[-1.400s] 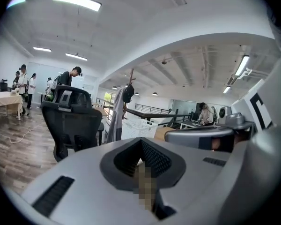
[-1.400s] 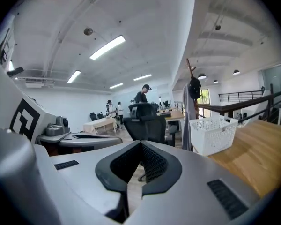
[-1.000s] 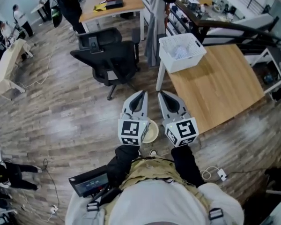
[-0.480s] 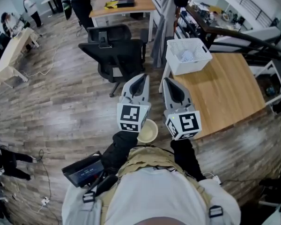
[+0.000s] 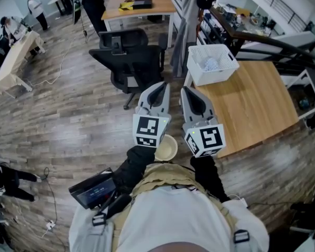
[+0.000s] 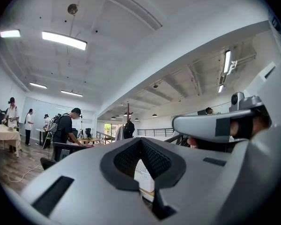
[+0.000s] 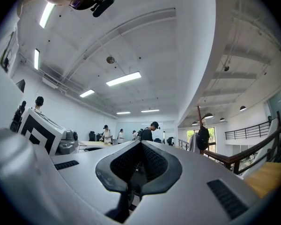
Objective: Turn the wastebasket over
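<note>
1. The left gripper [image 5: 159,90] and right gripper [image 5: 187,92] are both pressed together, empty, side by side.
2. The wastebasket [image 5: 216,75] stands upright on the table [image 5: 252,104] corner, well beyond them.
3. Its crumpled white contents are hard to identify.
4. The left gripper view shows only a sliver of the wastebasket, past the jaws.

Black office chair [image 5: 130,62] near wooden table [image 5: 247,106]; far desk [image 5: 156,7] bears yellow item [image 5: 127,5]; plank floor [image 5: 68,114].
</note>
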